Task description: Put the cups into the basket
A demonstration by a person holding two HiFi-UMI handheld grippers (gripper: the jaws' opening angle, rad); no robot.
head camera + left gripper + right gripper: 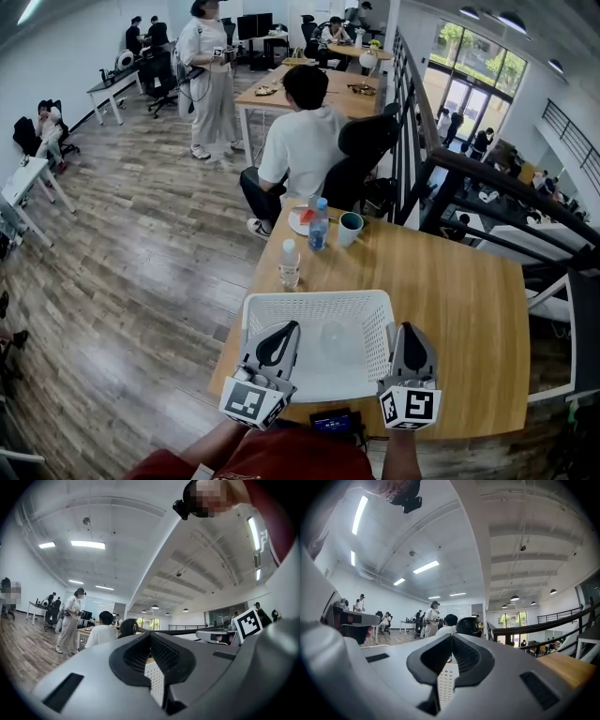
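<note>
Both pairs of jaws are pressed together, with nothing between them. In the head view the left gripper (284, 330) is over the lower left corner of the white basket (319, 300), and the right gripper (409, 332) is just beside its right wall. A green cup (350, 228) stands above the basket in the frame, at the far edge of the wooden table (450, 309), near two water bottles (290, 263).

No legible text, brand or number found. Square markers (410, 406) on left gripper (287, 328) and right gripper (410, 328): black-and-white patterns, no characters. Bottle (319, 227) label and small screen (333, 423) at table (450, 309) edge: too small to read
</note>
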